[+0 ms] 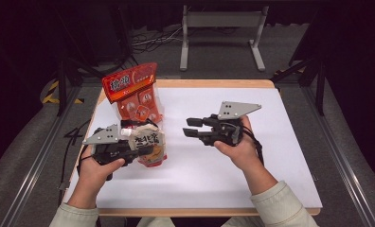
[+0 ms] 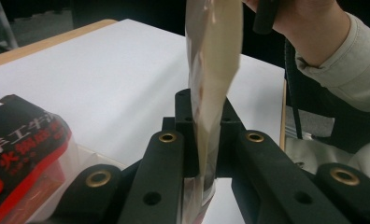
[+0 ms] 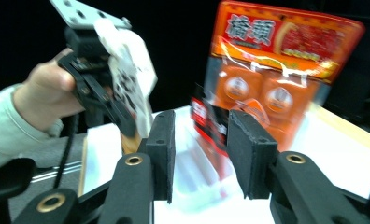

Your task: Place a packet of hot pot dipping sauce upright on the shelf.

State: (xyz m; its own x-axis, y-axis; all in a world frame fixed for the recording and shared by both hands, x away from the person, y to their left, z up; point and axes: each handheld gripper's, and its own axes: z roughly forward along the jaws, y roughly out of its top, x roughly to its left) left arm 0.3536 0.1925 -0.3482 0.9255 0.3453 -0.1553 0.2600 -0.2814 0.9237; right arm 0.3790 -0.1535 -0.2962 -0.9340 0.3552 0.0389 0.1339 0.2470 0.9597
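My left gripper point(image 1: 140, 150) is at the table's left side, shut on the edge of a thin beige packet point(image 1: 145, 138) printed with black characters. The left gripper view has the packet point(image 2: 213, 70) standing upright, pinched between the jaws of my left gripper point(image 2: 205, 116). Under it lies a red and black pack point(image 1: 152, 160) in clear wrap point(image 2: 19, 149). An orange snack bag point(image 1: 133, 92) stands upright behind them. My right gripper point(image 1: 187, 126) hovers mid-table, open and empty, pointing left at the bags. In the right gripper view the orange bag point(image 3: 276, 60) lies beyond my right gripper point(image 3: 199, 140).
The white table top point(image 1: 252, 156) has a wooden edge and open room on its right half. A grey metal stand point(image 1: 221, 28) and cables sit on the floor behind the table. Dark rails run along both sides.
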